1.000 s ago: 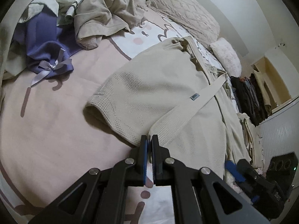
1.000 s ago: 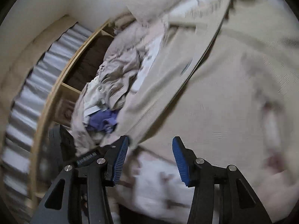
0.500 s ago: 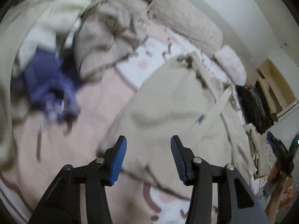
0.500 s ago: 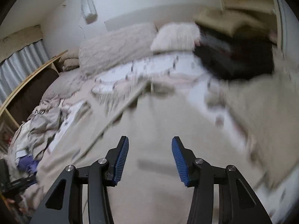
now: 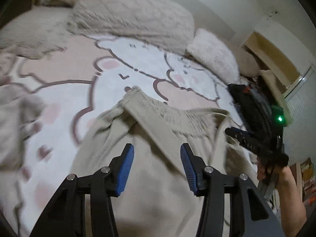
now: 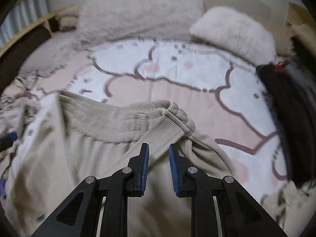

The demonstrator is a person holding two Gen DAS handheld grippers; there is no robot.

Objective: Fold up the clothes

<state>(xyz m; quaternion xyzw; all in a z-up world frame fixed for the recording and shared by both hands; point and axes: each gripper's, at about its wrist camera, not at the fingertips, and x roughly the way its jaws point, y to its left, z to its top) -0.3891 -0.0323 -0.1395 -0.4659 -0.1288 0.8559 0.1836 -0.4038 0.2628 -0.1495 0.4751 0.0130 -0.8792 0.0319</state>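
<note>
A beige knit garment (image 5: 158, 197) lies spread on the bed, its ribbed top edge toward the pillows and a flat beige band (image 5: 158, 138) running diagonally across it. My left gripper (image 5: 157, 158) hovers open just over that band, nothing pinched. In the right wrist view the garment (image 6: 110, 118) shows a folded ribbed corner (image 6: 177, 112). From that corner a ribbed band runs down between the blue pads of my right gripper (image 6: 159, 158). Its jaws are closing, with a gap still showing beside each pad. The right gripper (image 5: 232, 133) also appears at the garment's right edge.
The pink and white cartoon-print bedspread (image 6: 177, 90) lies under the garment. Two fluffy pillows (image 6: 138, 13) (image 6: 237, 31) sit at the head. Dark clothes (image 6: 286, 102) lie at the right edge, a wooden bed frame (image 6: 25, 29) on the left. A person's forearm (image 5: 288, 189) holds the right gripper.
My left gripper went from shut to open and swept from the garment's lower hem up to its top edge. The right gripper swung round toward the pillows and its jaws narrowed.
</note>
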